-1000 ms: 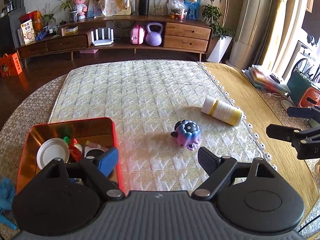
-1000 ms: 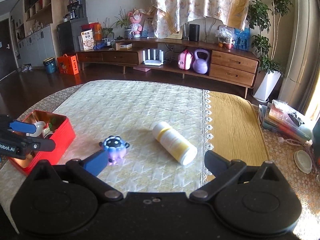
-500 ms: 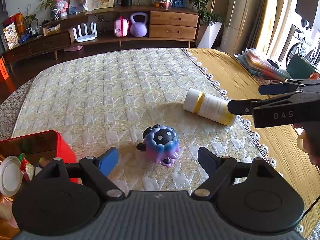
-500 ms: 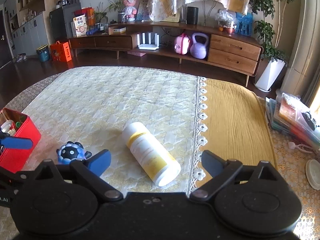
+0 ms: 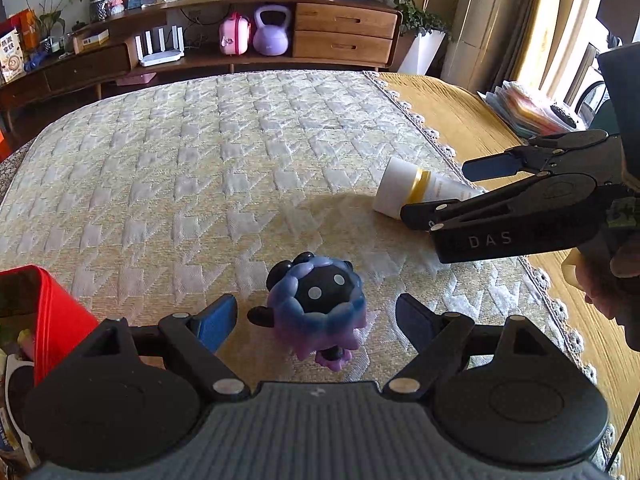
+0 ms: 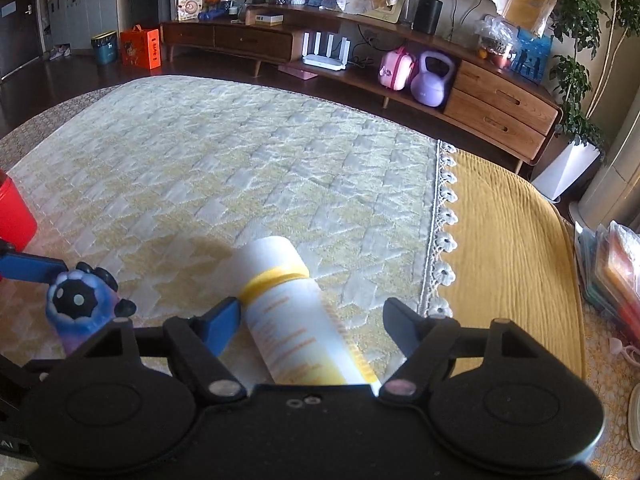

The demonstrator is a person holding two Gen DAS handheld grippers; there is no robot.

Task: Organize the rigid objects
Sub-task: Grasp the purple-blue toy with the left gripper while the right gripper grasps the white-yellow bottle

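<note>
Left wrist view: the left gripper (image 5: pixel 316 316) is wide open, one finger on each side of the purple toy (image 5: pixel 316 308). The toy stands on the quilted mat (image 5: pixel 200 184) and neither finger touches it. At 9 o'clock is the red box (image 5: pixel 56 312). At 2 o'clock the white and yellow bottle (image 5: pixel 416 192) lies on its side, with the right gripper (image 5: pixel 440 188) around it, jaws apart.

Right wrist view: the right gripper (image 6: pixel 314 322) is open too. The bottle (image 6: pixel 296 312) lies between its fingers, pointing to 12 o'clock. The blue finger (image 6: pixel 222 322) is just beside it. I cannot tell if they touch. The toy (image 6: pixel 78 308) is at 9 o'clock.
</note>
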